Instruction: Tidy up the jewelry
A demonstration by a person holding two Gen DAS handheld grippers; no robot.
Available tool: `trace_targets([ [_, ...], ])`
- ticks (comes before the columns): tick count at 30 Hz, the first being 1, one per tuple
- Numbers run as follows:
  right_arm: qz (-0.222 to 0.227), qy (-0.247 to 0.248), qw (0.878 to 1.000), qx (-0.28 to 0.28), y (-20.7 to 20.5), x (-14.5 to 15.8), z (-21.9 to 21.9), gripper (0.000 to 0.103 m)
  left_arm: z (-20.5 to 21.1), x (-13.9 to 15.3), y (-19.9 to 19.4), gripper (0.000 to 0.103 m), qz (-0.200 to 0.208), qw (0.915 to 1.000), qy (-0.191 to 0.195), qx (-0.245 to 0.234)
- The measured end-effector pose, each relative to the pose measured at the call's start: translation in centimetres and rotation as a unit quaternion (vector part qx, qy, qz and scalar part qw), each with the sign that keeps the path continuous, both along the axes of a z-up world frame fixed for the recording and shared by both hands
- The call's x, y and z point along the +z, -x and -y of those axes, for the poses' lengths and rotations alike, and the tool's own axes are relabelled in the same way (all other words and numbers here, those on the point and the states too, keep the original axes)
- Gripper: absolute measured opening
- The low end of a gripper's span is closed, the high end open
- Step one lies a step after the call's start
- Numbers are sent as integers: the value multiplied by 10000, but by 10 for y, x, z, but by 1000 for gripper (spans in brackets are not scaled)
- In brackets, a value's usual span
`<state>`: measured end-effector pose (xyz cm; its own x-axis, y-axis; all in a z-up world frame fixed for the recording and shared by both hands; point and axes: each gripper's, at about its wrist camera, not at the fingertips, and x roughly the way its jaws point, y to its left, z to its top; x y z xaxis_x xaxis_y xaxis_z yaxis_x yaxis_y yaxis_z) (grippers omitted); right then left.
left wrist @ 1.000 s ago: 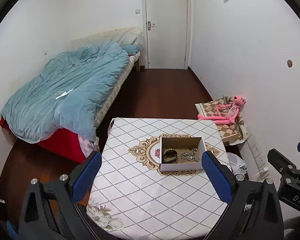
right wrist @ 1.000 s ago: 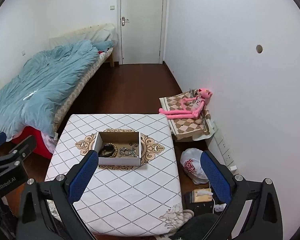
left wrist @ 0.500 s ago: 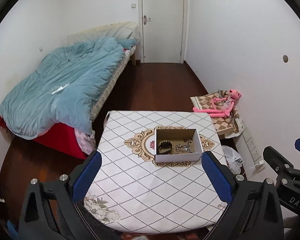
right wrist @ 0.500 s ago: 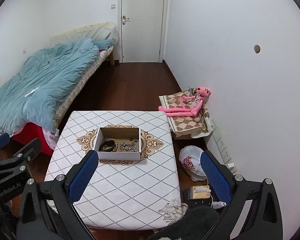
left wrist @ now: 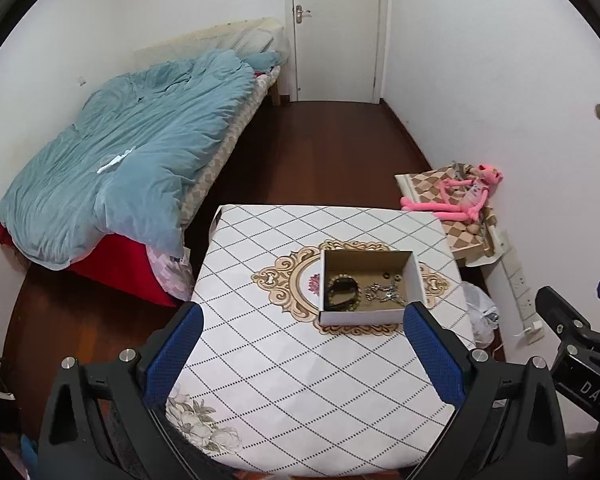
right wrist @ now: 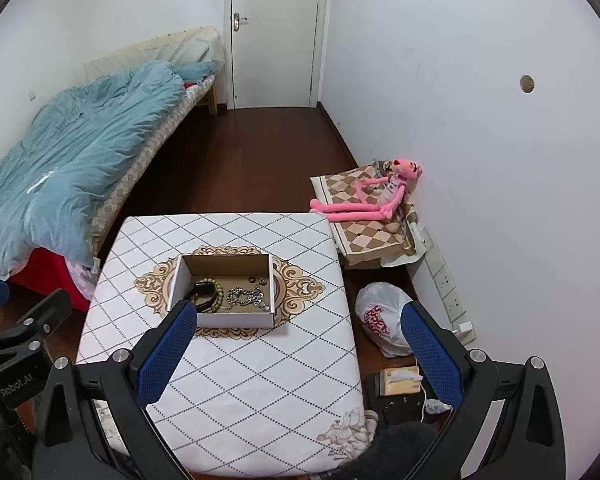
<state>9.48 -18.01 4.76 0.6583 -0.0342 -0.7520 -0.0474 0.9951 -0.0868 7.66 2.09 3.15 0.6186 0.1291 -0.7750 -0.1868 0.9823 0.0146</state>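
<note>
A small open cardboard box (left wrist: 414, 280) (right wrist: 272, 282) sits on the gold medallion of a table (left wrist: 284, 360) (right wrist: 240, 380) with a white diamond-patterned cloth. Inside lie a dark beaded bracelet (left wrist: 342, 294) (right wrist: 206, 294) and a tangle of silver chain jewelry (left wrist: 384, 292) (right wrist: 248, 298). My left gripper (left wrist: 304, 350) hangs open above the table's near edge, short of the box. My right gripper (right wrist: 300, 350) is open too, high over the near right part of the table. Neither holds anything.
A bed with a blue duvet (left wrist: 132, 160) fills the left. A pink plush toy (left wrist: 460, 196) lies on a checkered cushion by the right wall. A white plastic bag (right wrist: 382, 320) and a tissue box (right wrist: 400, 382) are on the floor at right. A door (left wrist: 336, 28) stands closed.
Both cameras drifted back and up, so the table and box now sit lower and nearer the grippers. Both grippers stayed open.
</note>
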Motion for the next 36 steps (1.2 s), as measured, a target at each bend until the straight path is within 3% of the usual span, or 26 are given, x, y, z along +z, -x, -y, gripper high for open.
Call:
trace_targets([
  [16,-580,-13,9983,-20,-48,-37,-4,103,-2,-25,-45,102,-397,9992,-13,-62],
  [36,-728,10,9973,-47,-53,-48,2,103,5,-33,-43,102,-496,9987,34,-82],
])
